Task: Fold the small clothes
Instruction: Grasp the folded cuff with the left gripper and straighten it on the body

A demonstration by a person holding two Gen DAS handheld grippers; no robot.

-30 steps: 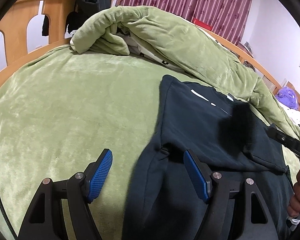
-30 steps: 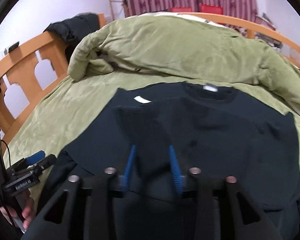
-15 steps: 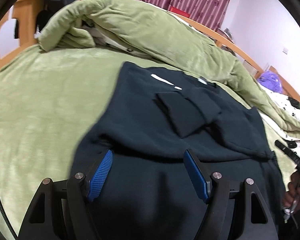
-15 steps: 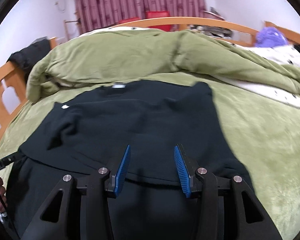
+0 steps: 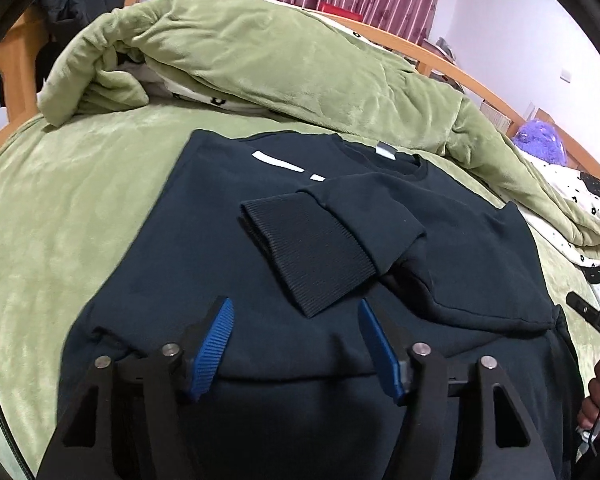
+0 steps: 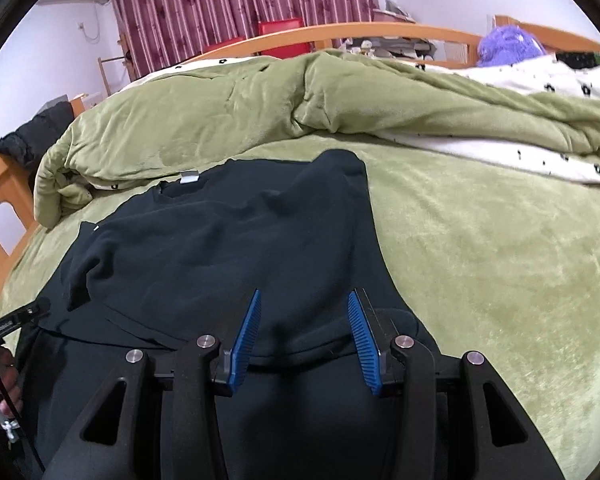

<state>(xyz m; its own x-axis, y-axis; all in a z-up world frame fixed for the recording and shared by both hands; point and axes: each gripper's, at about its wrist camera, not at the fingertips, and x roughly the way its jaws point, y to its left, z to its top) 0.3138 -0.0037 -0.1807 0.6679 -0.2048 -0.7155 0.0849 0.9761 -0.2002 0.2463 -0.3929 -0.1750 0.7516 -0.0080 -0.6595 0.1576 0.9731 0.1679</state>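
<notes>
A dark navy sweatshirt lies flat on the green bed cover, neck label toward the quilt. One sleeve is folded across its chest, and the ribbed cuff rests loose on top. My left gripper hangs just over the garment's lower fold, below the cuff. Its jaws are closing and the pads press on nothing. In the right wrist view my right gripper stands open over the right half of the sweatshirt, also holding nothing.
A bunched green quilt lies behind the sweatshirt. A wooden bed frame runs along the left, with a black jacket draped on it. A white flowered sheet and a purple plush are at the far right.
The right gripper let go of the sleeve cuff, which now lies across the chest, and swung to the garment's right side. The left gripper slid right over the sweatshirt with narrower jaws.
</notes>
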